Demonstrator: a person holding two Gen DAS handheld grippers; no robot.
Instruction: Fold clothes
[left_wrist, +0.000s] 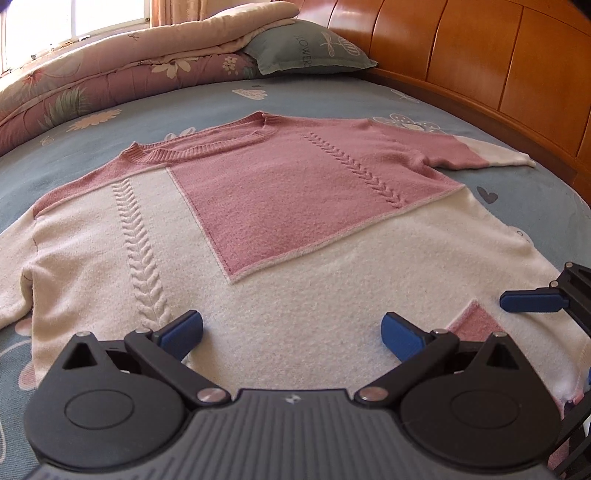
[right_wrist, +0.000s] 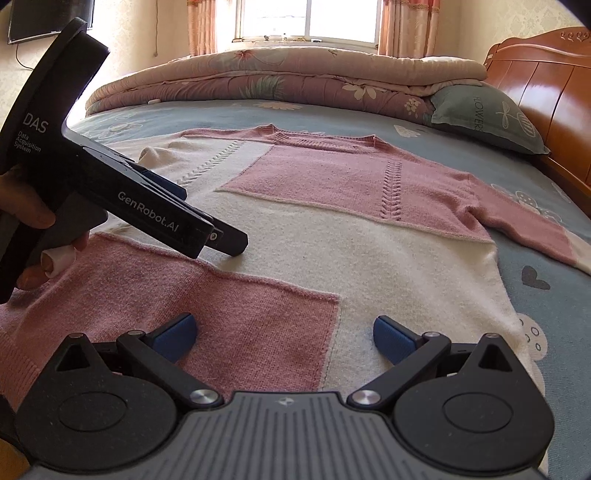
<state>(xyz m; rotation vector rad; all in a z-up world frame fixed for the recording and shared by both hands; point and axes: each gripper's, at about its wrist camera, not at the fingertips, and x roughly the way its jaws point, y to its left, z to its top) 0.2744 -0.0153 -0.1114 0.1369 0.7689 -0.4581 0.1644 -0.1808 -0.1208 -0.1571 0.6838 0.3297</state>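
A pink and cream knit sweater (left_wrist: 280, 206) lies spread flat on the bed, neck toward the far side, one sleeve stretched to the right. My left gripper (left_wrist: 291, 334) hovers open over the cream lower part near the hem, nothing between its blue pads. In the right wrist view the same sweater (right_wrist: 369, 236) fills the middle, and my right gripper (right_wrist: 284, 338) stands open above the hem where a pink patch meets cream. The left tool (right_wrist: 122, 184), held by a hand (right_wrist: 33, 218), crosses the left of that view. A blue fingertip (left_wrist: 528, 301) of the right tool shows at the right edge.
The bed has a blue patterned sheet (left_wrist: 332, 99). A rolled floral quilt (right_wrist: 280, 77) and a grey-green pillow (right_wrist: 487, 118) lie at the far side. A wooden headboard (left_wrist: 480, 59) runs along the right. A window (right_wrist: 310, 18) is behind the quilt.
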